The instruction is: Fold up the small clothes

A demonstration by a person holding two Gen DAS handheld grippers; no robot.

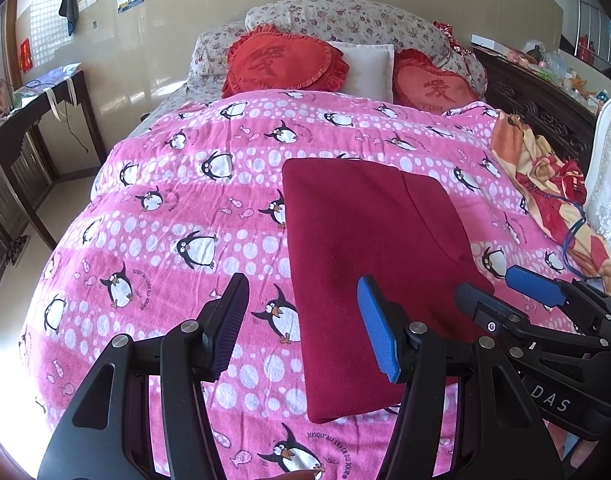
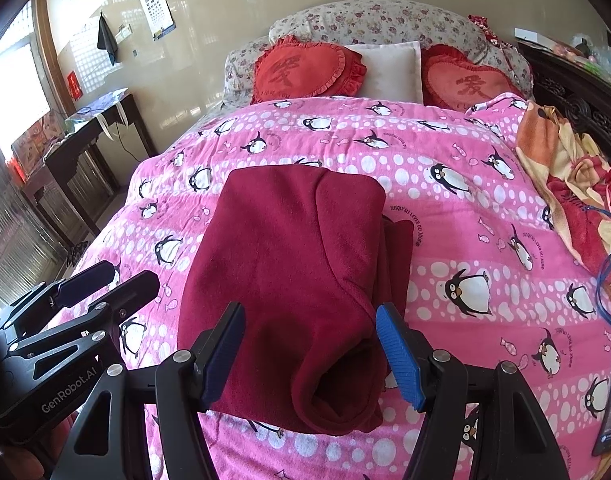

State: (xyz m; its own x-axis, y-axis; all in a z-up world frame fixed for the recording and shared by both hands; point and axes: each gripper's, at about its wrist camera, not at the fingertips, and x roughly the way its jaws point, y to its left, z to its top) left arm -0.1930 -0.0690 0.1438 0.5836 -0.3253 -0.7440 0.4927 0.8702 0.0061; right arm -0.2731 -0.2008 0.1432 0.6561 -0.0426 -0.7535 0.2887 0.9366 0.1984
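While the pink penguin bedspread [image 1: 153, 208] covers the whole bed, the dark red garment [image 2: 289, 280] lies folded in a long slab, its long axis running away toward the pillows. The right gripper [image 2: 311, 354] hovers over its near end, jaws apart and empty, so it is nearer; the left gripper [image 1: 303, 330], also apart, straddles the garment's left edge.

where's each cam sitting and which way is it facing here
Left wrist: on the left tool, angled down the bed toward the pillows; its open fingers frame the pink penguin blanket, right tool alongside.
Right wrist: on the right tool, same heading; open fingers over the folded maroon garment, left tool alongside.
Shared: garment, blanket, heart cushions.
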